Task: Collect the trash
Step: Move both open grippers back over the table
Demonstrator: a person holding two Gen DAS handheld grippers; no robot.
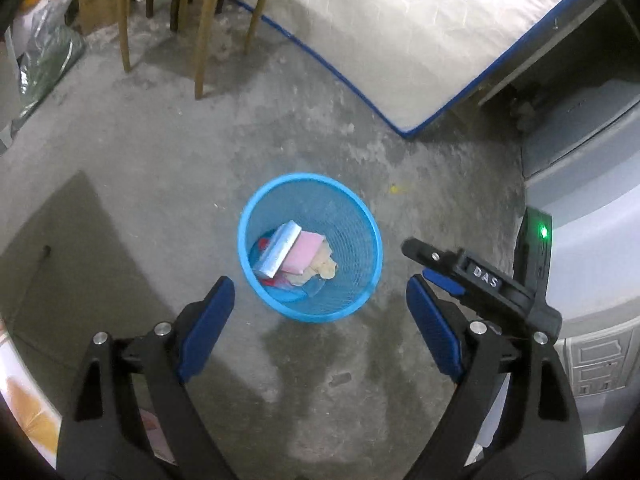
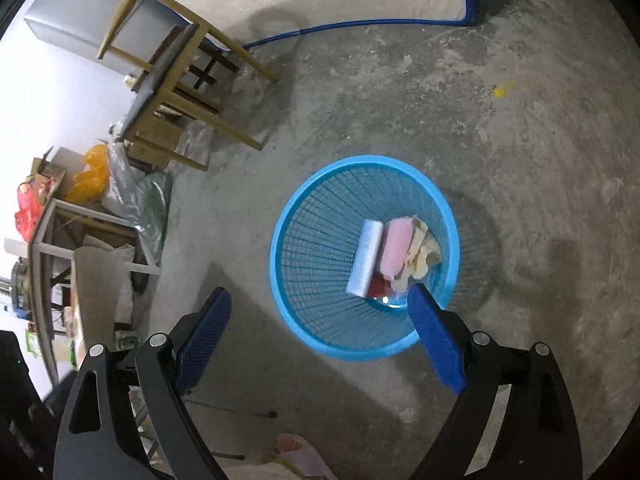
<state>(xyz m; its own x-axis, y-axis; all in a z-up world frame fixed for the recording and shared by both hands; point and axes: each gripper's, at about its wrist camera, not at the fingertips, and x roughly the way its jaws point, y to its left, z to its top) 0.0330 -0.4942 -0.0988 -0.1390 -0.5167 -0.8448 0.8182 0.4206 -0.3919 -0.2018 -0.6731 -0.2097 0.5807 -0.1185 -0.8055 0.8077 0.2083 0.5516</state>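
Basket (image 1: 310, 246) standing on the floor (image 1: 160, 168), holding box (image 1: 278, 250), pink packet (image 1: 302, 252) and crumpled paper (image 1: 324, 266) | left gripper (image 1: 320, 304) gaping, empty, basket lying straight ahead | right gripper (image 2: 320, 304) gaping, empty, hovering nearer, one finger overlapping the rim

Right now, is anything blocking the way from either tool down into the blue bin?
Nothing visible does. The bin stands open-topped on bare floor, holding a silver box, a pink packet and crumpled paper. Both the left tool and right tool are open and empty above it.
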